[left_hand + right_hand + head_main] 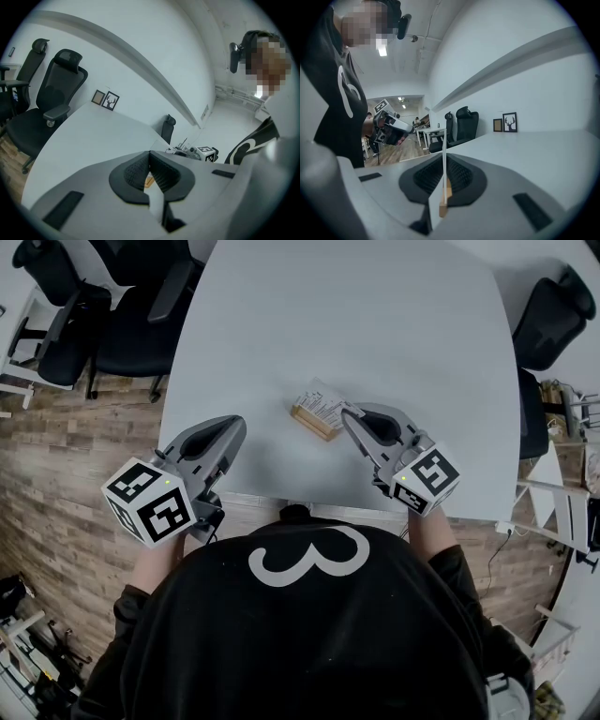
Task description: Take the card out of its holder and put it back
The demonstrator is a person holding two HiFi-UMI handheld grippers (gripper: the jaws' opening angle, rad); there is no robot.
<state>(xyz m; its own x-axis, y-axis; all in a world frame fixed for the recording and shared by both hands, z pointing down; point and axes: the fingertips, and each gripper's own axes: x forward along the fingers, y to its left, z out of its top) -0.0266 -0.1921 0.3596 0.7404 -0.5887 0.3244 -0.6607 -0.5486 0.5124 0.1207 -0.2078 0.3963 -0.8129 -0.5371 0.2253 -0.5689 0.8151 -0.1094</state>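
Right gripper view — right gripper (443, 161) clenched on the card (442, 140), edge-on, its lower edge at the holder (448, 190), near-right on the table (375, 315). Left gripper (150, 154) closed on nothing, well left. Handling: keep the card upright and in line with the slot, travel straight — the holder looks unbraced and could tip.

1. Black long-sleeved top (300, 652); white 3-shaped mark (309, 554) on the front.
2. Shell of left gripper (232, 426): light grey, moulded; black textured pads (136, 171); rear cube (150, 501) with black-and-white square markers and a small green light.
3. Shell of right gripper (349, 414): same build, with its own marker cube (427, 479).
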